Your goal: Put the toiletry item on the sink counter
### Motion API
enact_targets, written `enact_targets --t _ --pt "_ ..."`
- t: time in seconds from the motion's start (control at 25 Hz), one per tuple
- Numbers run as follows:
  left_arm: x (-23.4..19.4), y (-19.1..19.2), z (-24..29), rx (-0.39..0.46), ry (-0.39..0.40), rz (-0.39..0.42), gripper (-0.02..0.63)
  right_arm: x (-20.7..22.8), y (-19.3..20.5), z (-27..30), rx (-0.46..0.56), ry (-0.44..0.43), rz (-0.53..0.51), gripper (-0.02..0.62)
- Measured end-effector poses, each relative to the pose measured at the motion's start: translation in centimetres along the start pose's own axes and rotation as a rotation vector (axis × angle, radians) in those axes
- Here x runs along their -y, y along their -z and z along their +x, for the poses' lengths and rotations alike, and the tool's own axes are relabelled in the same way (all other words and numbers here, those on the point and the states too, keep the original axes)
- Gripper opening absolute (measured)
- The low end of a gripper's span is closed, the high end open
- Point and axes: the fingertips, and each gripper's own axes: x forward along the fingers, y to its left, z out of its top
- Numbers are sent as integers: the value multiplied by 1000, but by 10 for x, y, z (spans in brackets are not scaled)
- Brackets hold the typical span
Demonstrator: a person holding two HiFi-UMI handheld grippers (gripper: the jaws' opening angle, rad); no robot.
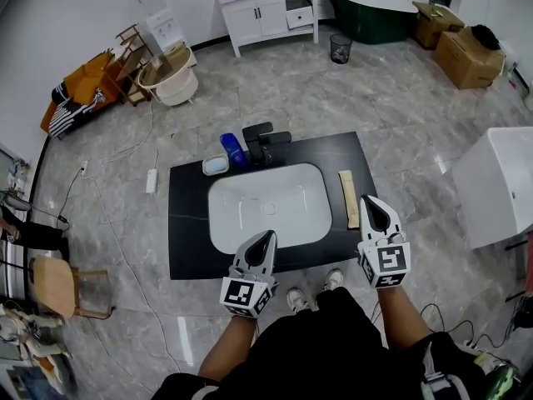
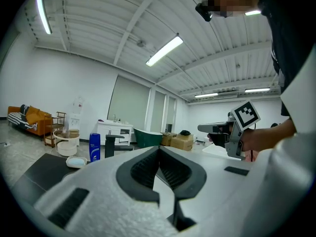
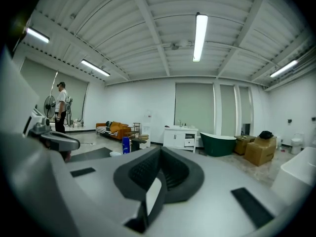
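Observation:
A black counter [image 1: 187,223] carries a white sink basin [image 1: 268,207] and a black faucet [image 1: 263,140]. On its far left stand a blue bottle [image 1: 234,150] [image 2: 95,146] and a soap dish [image 1: 216,165] [image 2: 76,162]. A long beige item [image 1: 349,198] lies flat on the counter's right strip. My left gripper [image 1: 266,239] [image 2: 159,151] hovers over the counter's near edge, shut and empty. My right gripper [image 1: 370,203] [image 3: 160,152] is near the beige item's near end, its jaws shut with nothing between them.
A white vanity cabinet [image 1: 271,11], a green bathtub [image 1: 371,11], cardboard boxes [image 1: 466,52] and a wire wastebasket [image 1: 340,48] stand at the back. A white block [image 1: 500,186] is at the right, a power strip [image 1: 151,180] and a wooden chair [image 1: 62,286] at the left. A person [image 3: 61,110] stands far off.

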Motion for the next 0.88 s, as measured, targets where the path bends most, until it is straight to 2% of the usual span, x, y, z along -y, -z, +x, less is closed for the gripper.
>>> enact_targets --t 0.28,0.88 --pt "2 -6 -3 14 8 -2 9 -9 -5 -10 -7 -9 -25 5" --pt "7 -7 -6 24 40 -9 9 -25 -9 -17 10 -34 -12 5"
